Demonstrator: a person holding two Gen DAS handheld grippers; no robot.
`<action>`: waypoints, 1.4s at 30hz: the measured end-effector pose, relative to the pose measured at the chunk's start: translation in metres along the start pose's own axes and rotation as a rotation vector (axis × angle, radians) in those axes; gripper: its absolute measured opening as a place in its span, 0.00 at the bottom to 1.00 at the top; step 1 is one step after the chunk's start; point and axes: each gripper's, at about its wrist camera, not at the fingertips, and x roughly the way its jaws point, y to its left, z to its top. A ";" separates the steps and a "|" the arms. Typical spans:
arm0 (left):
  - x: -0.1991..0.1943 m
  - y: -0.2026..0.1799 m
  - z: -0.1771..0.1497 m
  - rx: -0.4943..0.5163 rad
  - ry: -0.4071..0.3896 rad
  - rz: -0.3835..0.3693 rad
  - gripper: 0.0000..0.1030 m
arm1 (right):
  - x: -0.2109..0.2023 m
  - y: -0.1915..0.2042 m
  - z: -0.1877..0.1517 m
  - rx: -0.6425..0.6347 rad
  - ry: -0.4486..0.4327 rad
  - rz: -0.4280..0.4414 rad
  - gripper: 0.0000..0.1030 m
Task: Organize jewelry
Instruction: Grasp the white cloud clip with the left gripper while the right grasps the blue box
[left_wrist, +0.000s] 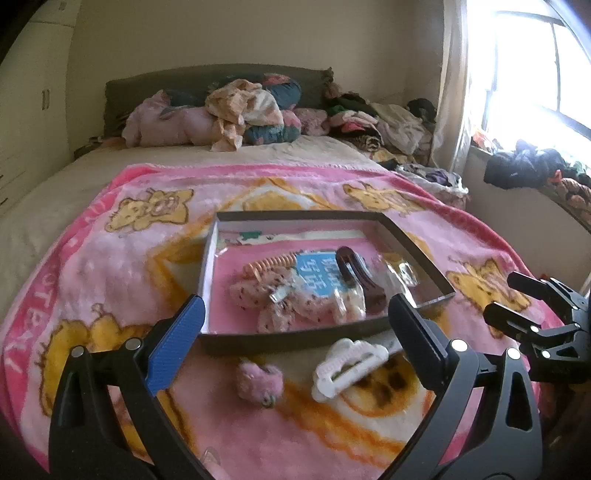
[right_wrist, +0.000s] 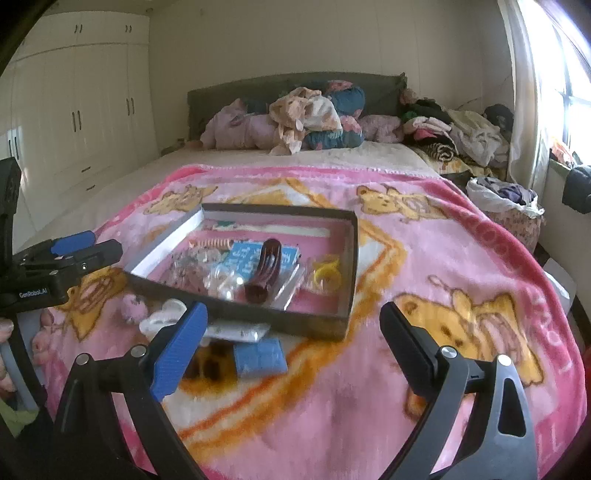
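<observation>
- Shallow open box (left_wrist: 218, 266) on pink bear blanket (left_wrist: 92, 258), approx mid-bed; already inside: brown claw clip (left_wrist: 360, 280), coiled orange hair tie (left_wrist: 269, 264), speckled pink bow clips (left_wrist: 280, 299), blue card (left_wrist: 317, 273), clear packets, yellow bits at far right (right_wrist: 325, 275).
- Still outside, just in front of box's near wall: white claw clip (left_wrist: 345, 367), fuzzy pink hair tie (left_wrist: 258, 382); in right wrist view also a blue packet (right_wrist: 260, 356) and a silvery flat packet (right_wrist: 240, 330) touching the box wall.
- Left gripper (left_wrist: 295, 332) spread wide, empty, hovering above the white clip + pink tie.
- Right gripper (right_wrist: 291, 339) also spread wide, holding nothing, above blanket near box's front corner.
- Judging progress: past halfway; 4 loose pcs left to go in, as far as visible.
- Likely next: white clip, closest to left fingers.
</observation>
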 end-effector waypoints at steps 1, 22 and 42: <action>0.001 -0.002 -0.002 0.005 0.007 -0.004 0.88 | 0.000 0.000 -0.003 0.000 0.004 0.002 0.89; 0.031 -0.036 -0.046 0.102 0.180 -0.035 0.87 | 0.016 -0.008 -0.045 -0.038 0.080 0.048 0.89; 0.084 -0.034 -0.050 0.039 0.316 -0.066 0.62 | 0.072 0.003 -0.045 -0.084 0.204 0.155 0.72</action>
